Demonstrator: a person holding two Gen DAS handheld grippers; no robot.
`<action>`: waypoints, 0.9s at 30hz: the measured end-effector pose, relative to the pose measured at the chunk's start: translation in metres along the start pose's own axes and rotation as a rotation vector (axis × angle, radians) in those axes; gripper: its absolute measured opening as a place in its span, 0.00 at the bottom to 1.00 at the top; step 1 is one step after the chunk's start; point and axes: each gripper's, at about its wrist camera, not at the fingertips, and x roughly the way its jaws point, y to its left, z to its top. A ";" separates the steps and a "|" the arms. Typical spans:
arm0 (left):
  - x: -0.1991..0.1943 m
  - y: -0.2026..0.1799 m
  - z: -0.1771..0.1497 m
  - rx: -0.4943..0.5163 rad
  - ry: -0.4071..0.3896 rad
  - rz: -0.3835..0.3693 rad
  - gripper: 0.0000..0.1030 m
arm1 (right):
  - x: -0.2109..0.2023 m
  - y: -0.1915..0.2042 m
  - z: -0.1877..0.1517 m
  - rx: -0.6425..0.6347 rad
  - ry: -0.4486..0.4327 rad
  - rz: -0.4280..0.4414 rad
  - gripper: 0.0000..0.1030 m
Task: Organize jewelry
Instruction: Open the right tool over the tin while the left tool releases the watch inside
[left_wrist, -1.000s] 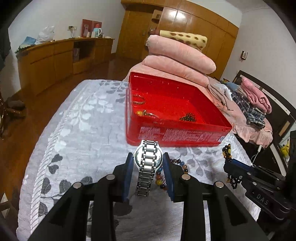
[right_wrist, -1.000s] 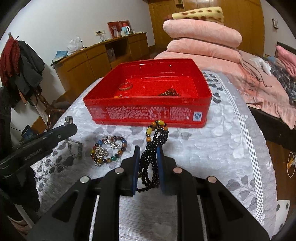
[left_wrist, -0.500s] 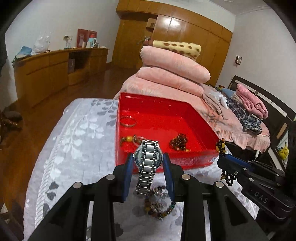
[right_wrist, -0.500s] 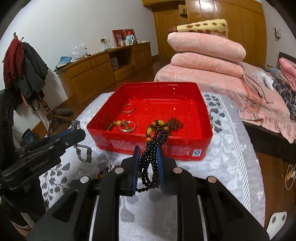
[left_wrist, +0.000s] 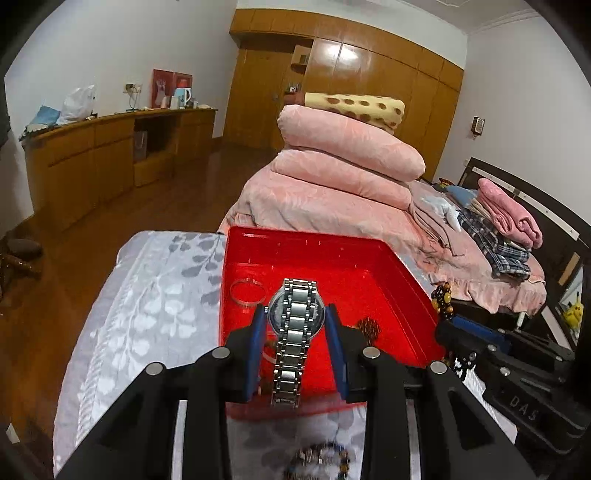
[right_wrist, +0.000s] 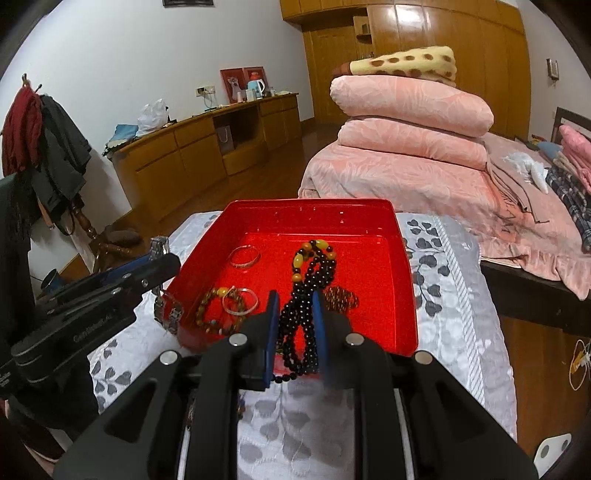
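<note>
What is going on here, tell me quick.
A person is sorting jewelry into a red box on a bed. The left gripper clamps a steel watch, and the right gripper clamps a black bead necklace. Both are held over the near end of the box, neither released yet. Two silver bangles and a brown bead bracelet already lie inside. A multicoloured bracelet lies on the bedspread.

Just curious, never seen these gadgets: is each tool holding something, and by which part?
Yes. The left tool grips a silver watch by the sides of its case; the right tool pinches a black bead necklace around its bunched strands.
</note>
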 end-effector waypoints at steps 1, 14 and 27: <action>0.004 0.000 0.004 0.001 0.000 0.000 0.31 | 0.004 -0.002 0.003 0.003 0.001 0.002 0.16; 0.056 0.002 0.018 -0.013 0.056 -0.019 0.31 | 0.050 -0.014 0.019 0.028 0.059 0.000 0.18; 0.029 0.015 0.011 -0.037 0.027 0.013 0.63 | 0.035 -0.025 0.004 0.058 0.009 -0.051 0.49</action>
